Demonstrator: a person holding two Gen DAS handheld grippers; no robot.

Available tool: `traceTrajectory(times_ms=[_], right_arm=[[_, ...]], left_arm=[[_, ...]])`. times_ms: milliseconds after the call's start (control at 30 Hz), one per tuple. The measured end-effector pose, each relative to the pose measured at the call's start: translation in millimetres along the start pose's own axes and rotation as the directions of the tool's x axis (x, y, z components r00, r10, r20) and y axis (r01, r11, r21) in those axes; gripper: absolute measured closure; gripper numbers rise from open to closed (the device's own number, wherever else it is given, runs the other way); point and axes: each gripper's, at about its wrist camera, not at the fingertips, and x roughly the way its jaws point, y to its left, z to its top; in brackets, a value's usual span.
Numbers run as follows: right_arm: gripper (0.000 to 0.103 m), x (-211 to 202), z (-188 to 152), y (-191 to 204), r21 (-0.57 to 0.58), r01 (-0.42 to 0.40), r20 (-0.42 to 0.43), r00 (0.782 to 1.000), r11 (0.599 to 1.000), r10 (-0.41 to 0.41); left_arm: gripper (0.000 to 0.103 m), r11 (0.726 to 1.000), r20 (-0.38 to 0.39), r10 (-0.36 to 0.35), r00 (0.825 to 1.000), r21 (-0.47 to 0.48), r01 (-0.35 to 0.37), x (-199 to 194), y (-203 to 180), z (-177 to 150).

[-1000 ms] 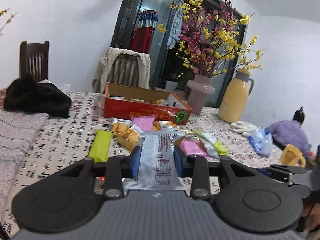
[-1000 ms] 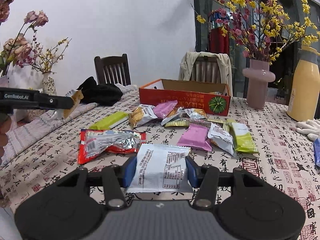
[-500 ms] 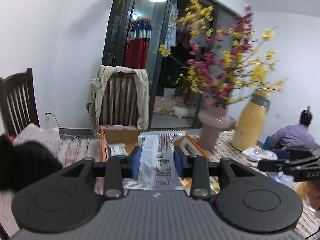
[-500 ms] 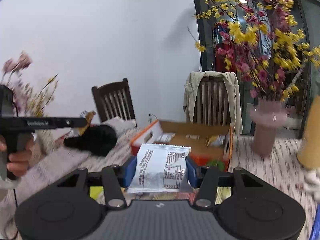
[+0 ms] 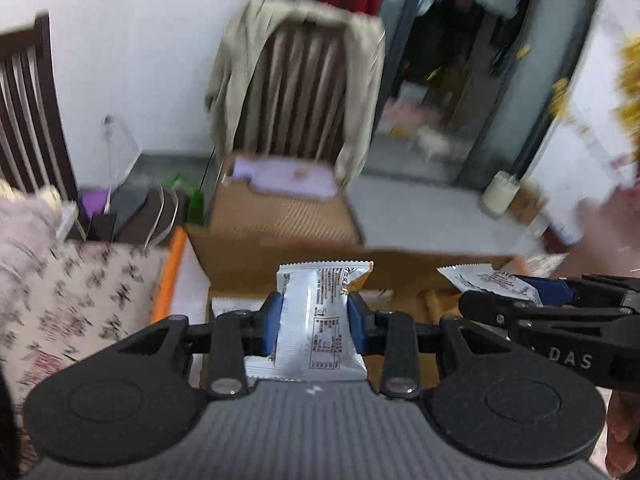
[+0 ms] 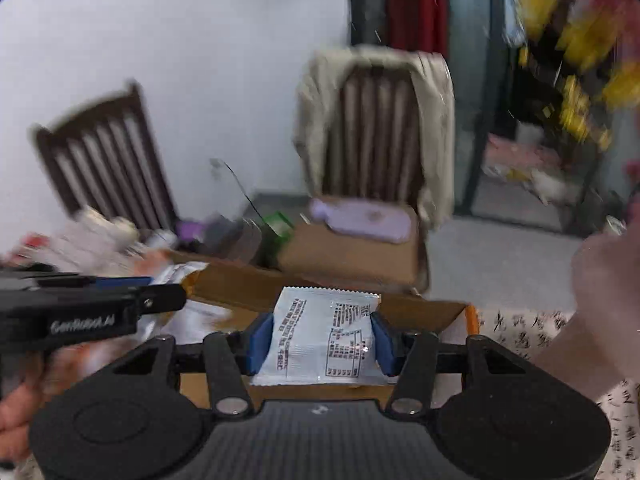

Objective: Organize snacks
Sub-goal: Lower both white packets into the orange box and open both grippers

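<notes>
1. Both tools are clamped on snacks: the left gripper (image 5: pixel 316 322) has its blue pads (image 5: pixel 269 326) pressed on the sides of a narrow silver-white packet (image 5: pixel 318 320), and the right gripper (image 6: pixel 320 338) squeezes a wider white packet (image 6: pixel 326 338) the same way. Each packet stands up between the fingers, printed side to the camera.
2. Ahead of and below both tools lies the cardboard box (image 5: pixel 288 264), its brown far wall and orange left rim (image 5: pixel 170 276) showing. Both packets hang above its opening. The inside is mostly hidden by the tools; pale wrappers show dimly in the blur, and I cannot tell which ones.
3. Left of the box, the printed tablecloth (image 5: pixel 80 288) lies open beside the left gripper. Right of the right gripper, more cloth (image 6: pixel 532 332) shows, with a blurred pink shape (image 6: pixel 600 300) crowding that edge.
4. Beyond the box stands a chair (image 5: pixel 304 92) draped with a beige garment, a lilac pad (image 5: pixel 280 180) on its seat. A 2nd, dark wooden chair (image 6: pixel 104 160) stands further left.
5. From the left wrist view, the right gripper (image 5: pixel 520 292) enters just to the right, close alongside. From the right wrist view, the left gripper (image 6: pixel 172 292) reaches in from the left, a hand (image 6: pixel 16 412) on its handle.
</notes>
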Motion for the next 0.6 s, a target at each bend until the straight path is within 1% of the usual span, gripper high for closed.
traceTrajectory(times_ms=[33,100,133,167,200,233,267,333,400,433,500,533,600], right_arm=[[0.052,15,1,0,-0.001,-0.002,-0.019,1.000,1.000,0.002],[0.052,41,-1,-2,-0.005,0.019,-0.037,0.999,1.000,-0.019],[0.052,51,0,-3,-0.005,0.025,-0.045,0.999,1.000,-0.025],[0.051,60,0,-5,0.012,0.025,-0.055,0.998,1.000,-0.024],[0.050,66,0,-5,0.029,0.018,-0.062,0.998,0.999,-0.016],[0.049,70,-1,-6,0.042,0.011,-0.066,0.998,0.999,-0.008],[0.045,71,-2,-6,0.045,0.011,-0.061,0.998,0.999,-0.009],[0.041,66,-5,-6,0.050,0.030,-0.052,0.998,0.998,-0.027],[0.041,51,-7,-7,0.053,0.025,-0.030,0.999,0.998,-0.023],[0.041,40,-8,-6,0.054,0.020,-0.018,1.000,0.998,-0.019],[0.041,17,-10,-6,0.035,0.022,0.005,1.000,0.999,-0.022],[0.040,7,-11,-4,0.018,0.030,0.017,0.999,0.999,-0.030],[0.033,-23,-17,0,-0.023,0.048,0.052,0.998,0.999,-0.046]], left_arm=[[0.068,1.000,-0.012,-0.009,1.000,0.008,0.010,10,3,1],[0.068,1.000,-0.020,0.017,1.000,0.021,-0.017,23,5,2],[0.067,1.000,-0.022,0.024,0.999,0.008,-0.024,27,8,2],[0.065,1.000,-0.027,0.019,0.999,-0.007,-0.019,30,11,2],[0.053,1.000,-0.032,0.019,0.999,-0.022,-0.020,33,14,5],[0.048,0.998,-0.030,0.032,0.999,-0.046,-0.033,32,18,4],[0.048,0.998,-0.022,0.027,0.999,-0.048,-0.028,31,18,5],[0.047,1.000,-0.003,0.013,1.000,-0.026,-0.013,20,18,6],[0.039,1.000,0.025,0.017,1.000,-0.016,-0.017,1,19,6],[0.038,1.000,0.032,0.013,0.999,-0.012,-0.013,-8,18,6],[0.036,1.000,0.047,0.007,0.999,0.007,-0.007,-32,19,4],[0.035,1.000,0.064,0.016,0.998,0.017,-0.017,-50,19,-1],[0.032,0.998,0.105,0.039,0.994,0.038,-0.043,-88,18,-14]])
